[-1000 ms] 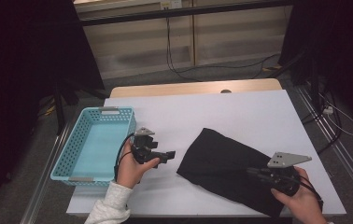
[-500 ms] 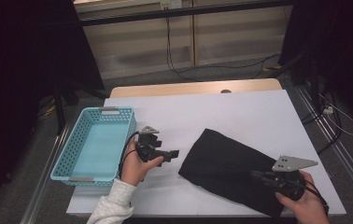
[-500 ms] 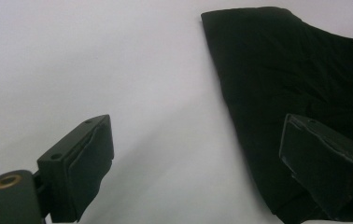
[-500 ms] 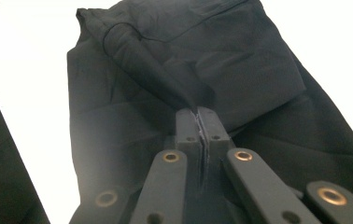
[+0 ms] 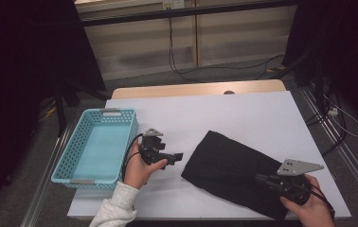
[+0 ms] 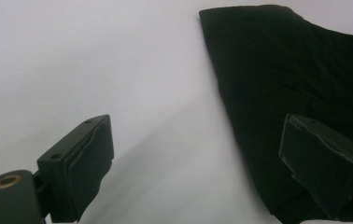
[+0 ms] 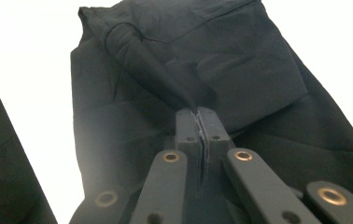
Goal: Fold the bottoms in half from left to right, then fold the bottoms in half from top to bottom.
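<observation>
The white counter (image 5: 243, 113) is carrying everything, with a strip of bare wood showing along its far edge. A black cloth (image 5: 234, 170) is lying flat on the counter's right half, running slantwise from near the middle toward the near right corner. A pale blue basket (image 5: 96, 146) is sitting on the left side, well apart from the cloth, with nothing visible in it.

The right gripper (image 5: 262, 179) is resting over the cloth's near right part, held by a hand at the counter's near edge. In the right gripper view its jaws are pressing tight together on a raised fold of the cloth (image 7: 165, 79), which is puckering up from the flat layer toward the pads.

The left gripper (image 5: 176, 157) is hanging between the basket and the cloth, pointing toward the cloth. In the left gripper view its jaws are standing wide apart with nothing between them; the cloth's (image 6: 296, 79) edge is lying ahead, not touching the fingers (image 6: 90, 158).
</observation>
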A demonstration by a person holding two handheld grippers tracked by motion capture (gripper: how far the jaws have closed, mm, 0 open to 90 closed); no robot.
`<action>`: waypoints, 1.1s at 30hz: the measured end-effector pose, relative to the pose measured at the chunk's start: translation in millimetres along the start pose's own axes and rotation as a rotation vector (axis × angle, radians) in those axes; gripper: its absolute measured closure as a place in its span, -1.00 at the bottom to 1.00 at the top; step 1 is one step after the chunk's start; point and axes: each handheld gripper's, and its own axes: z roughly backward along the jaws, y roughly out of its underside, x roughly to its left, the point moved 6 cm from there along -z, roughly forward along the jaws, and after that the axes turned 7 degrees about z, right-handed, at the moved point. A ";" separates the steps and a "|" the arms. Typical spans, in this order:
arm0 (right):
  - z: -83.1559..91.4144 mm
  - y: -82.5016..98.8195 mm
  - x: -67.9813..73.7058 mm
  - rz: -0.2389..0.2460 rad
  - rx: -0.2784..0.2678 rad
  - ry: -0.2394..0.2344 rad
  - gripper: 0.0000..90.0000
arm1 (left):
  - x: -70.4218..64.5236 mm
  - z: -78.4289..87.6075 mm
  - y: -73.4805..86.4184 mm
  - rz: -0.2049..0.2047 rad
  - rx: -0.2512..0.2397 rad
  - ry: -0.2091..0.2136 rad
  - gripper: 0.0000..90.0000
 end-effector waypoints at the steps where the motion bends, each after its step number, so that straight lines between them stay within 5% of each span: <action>1: -0.2 0.2 -0.1 0.001 -0.001 -0.001 0.97 | 0.0 0.1 0.0 0.001 -0.002 -0.001 -0.78; 33: 3.7 1.6 1.7 0.000 0.001 0.000 0.98 | -2.1 -1.0 -1.7 -0.006 0.002 0.005 -0.78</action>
